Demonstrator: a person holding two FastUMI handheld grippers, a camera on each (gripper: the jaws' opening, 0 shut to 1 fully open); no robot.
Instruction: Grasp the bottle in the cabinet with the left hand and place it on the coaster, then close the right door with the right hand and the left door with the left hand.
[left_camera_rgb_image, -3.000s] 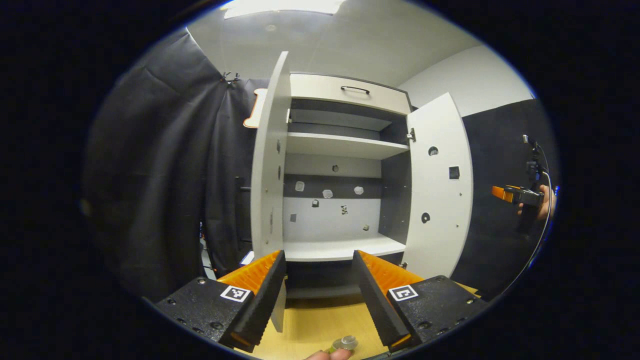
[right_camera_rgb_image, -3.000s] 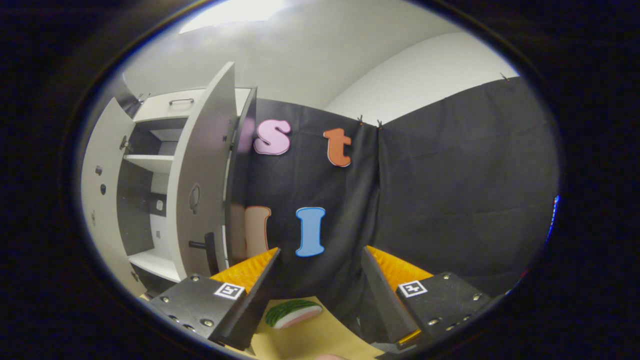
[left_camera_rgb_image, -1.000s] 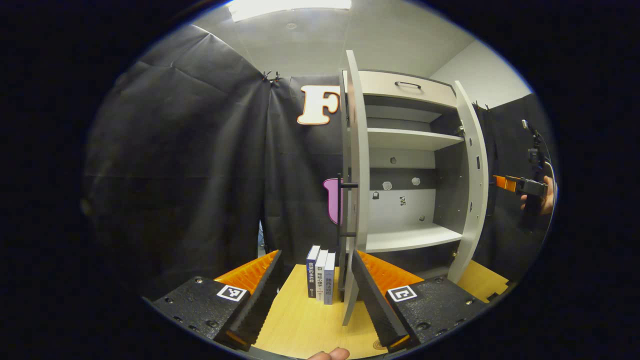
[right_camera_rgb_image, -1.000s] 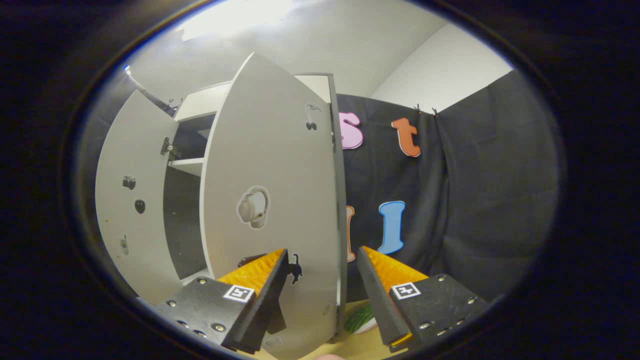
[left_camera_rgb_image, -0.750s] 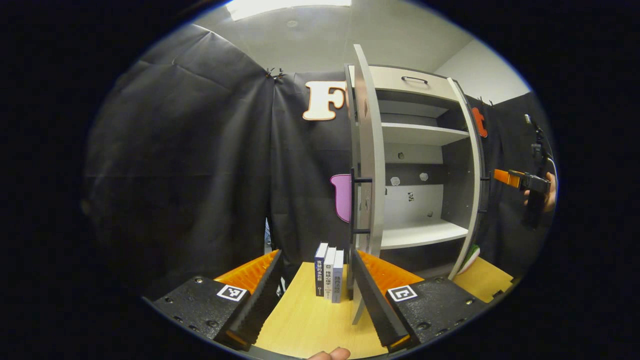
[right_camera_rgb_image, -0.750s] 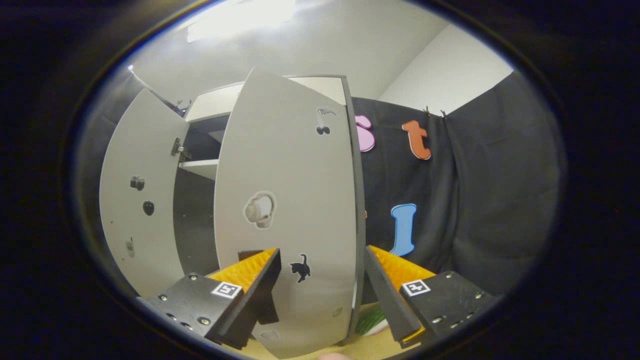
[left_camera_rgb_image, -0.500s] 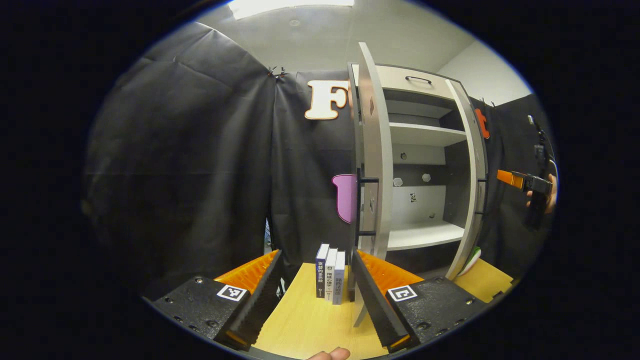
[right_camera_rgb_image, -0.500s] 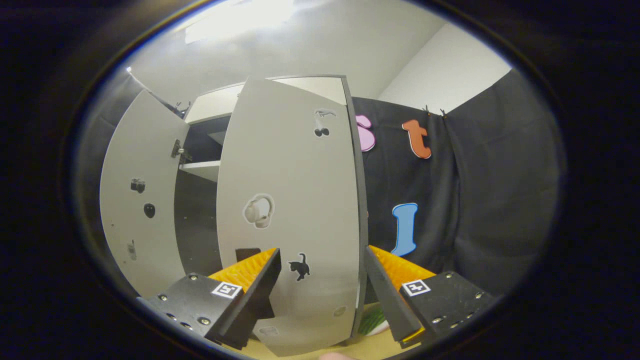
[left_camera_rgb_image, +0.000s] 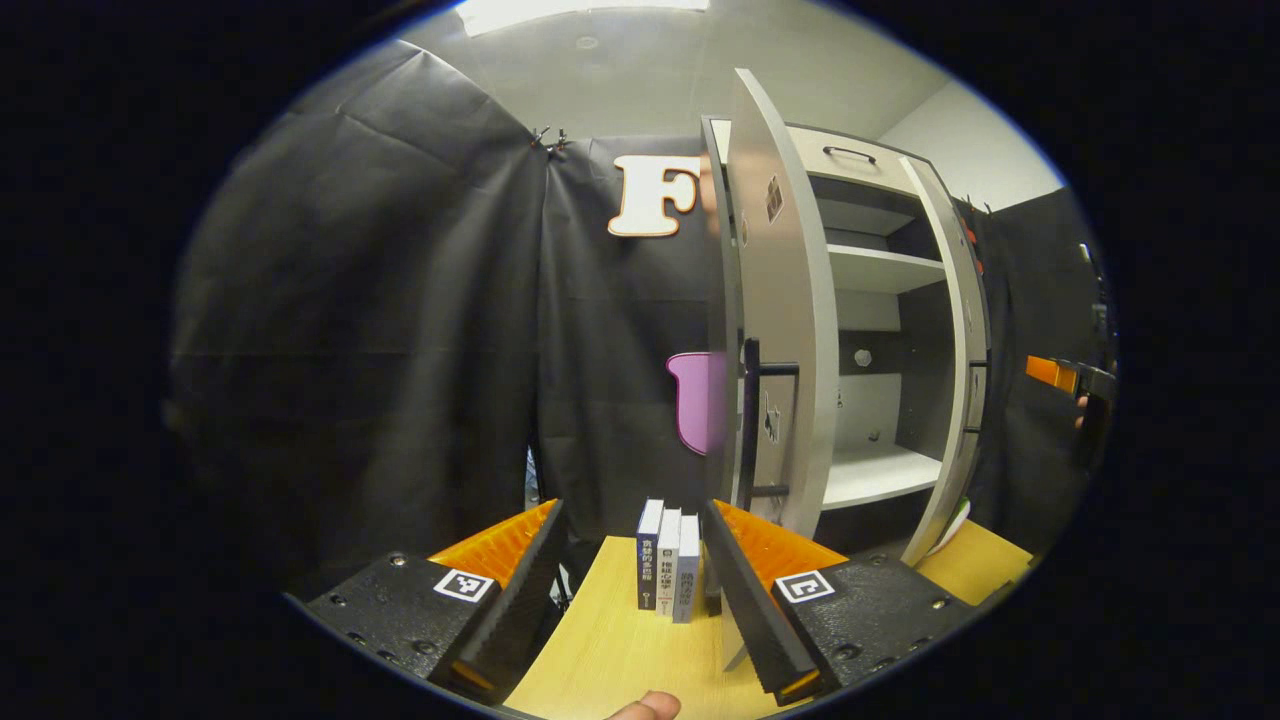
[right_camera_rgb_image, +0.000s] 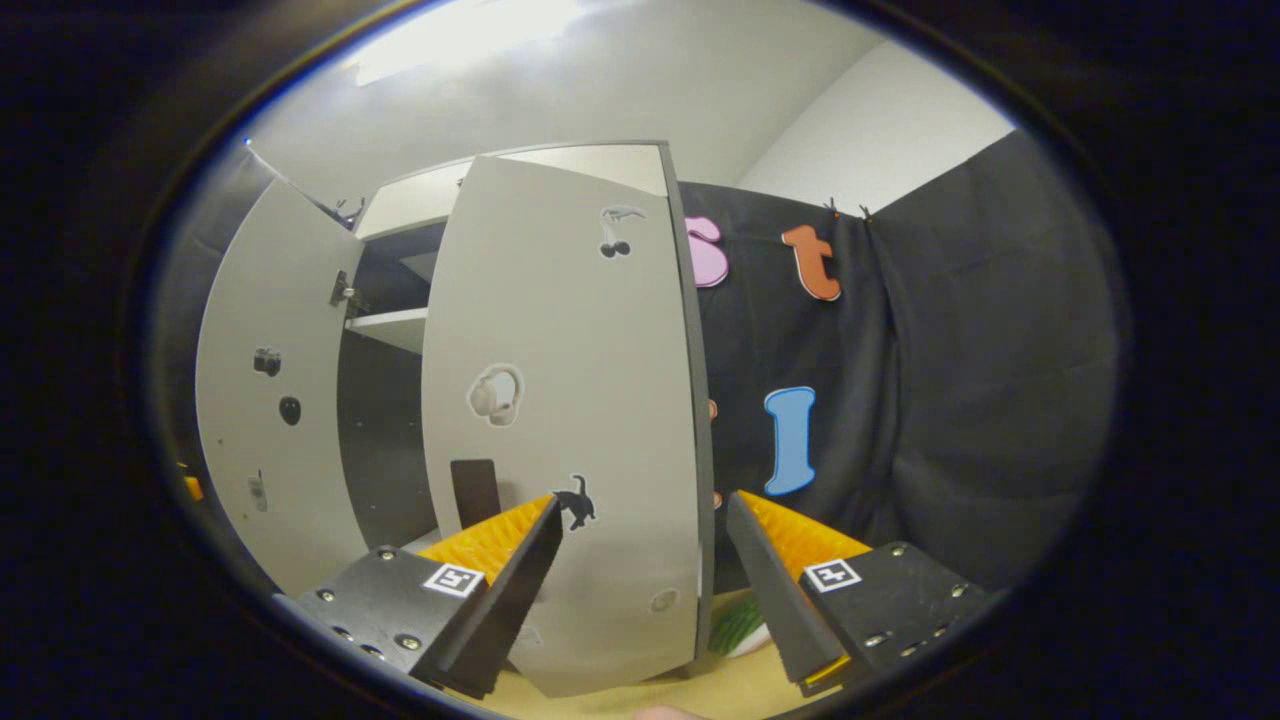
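In the left gripper view my left gripper is open and holds nothing, low over the wooden table. The cabinet's left door stands just beyond its right finger, outer face and black handle towards me. The right door shows edge-on farther right. In the right gripper view my right gripper is open, close to the outer face of the right door, which is swung partway shut. Whether a finger touches it I cannot tell. The left door stands open behind.
Three books stand upright on the table between my left fingers and the black cloth. The cabinet's white shelves are in sight. A green and white slice-shaped object lies by the right door's foot. The other gripper shows far right.
The right door has swung from wide open to partway shut. My left gripper has shifted left round the left door, so the door's outer face and the books have come into sight.
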